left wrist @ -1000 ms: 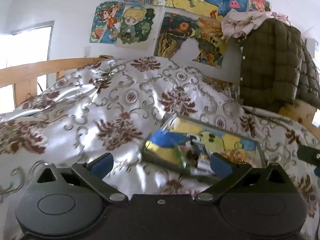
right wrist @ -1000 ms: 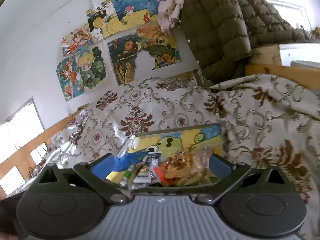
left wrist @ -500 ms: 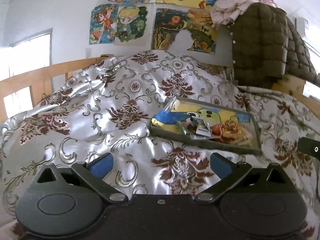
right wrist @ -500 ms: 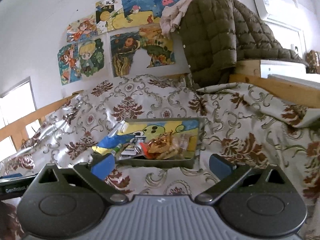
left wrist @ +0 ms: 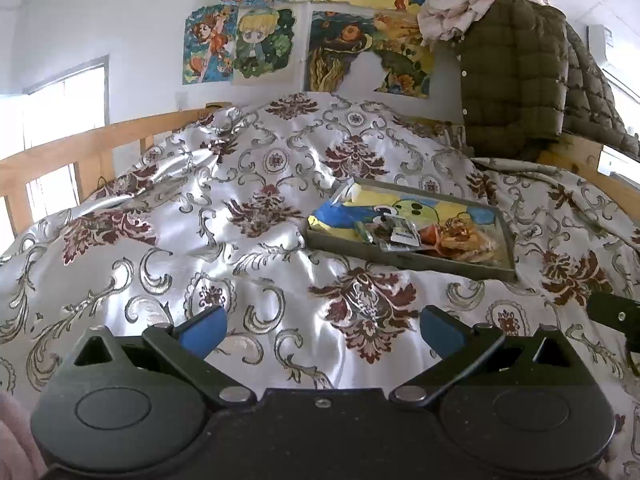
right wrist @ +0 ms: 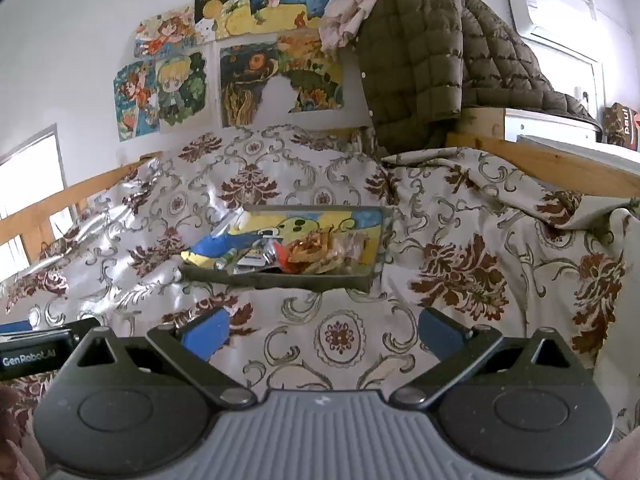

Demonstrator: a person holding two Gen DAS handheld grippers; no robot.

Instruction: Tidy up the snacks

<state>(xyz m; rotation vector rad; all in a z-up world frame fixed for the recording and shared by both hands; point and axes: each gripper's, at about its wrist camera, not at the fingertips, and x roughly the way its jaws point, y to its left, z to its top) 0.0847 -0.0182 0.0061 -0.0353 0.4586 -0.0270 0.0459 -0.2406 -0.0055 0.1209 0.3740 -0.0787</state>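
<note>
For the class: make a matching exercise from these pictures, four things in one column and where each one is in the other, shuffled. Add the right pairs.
Things
1. snack packets
2. tray
3. olive quilted jacket
4. cartoon posters

Places
A. stuck on the white wall
B. draped over the wooden ledge
C. on the patterned bedspread
D. piled inside the tray

Pairs: 1-D, 2-C, 3-B, 4-A
</note>
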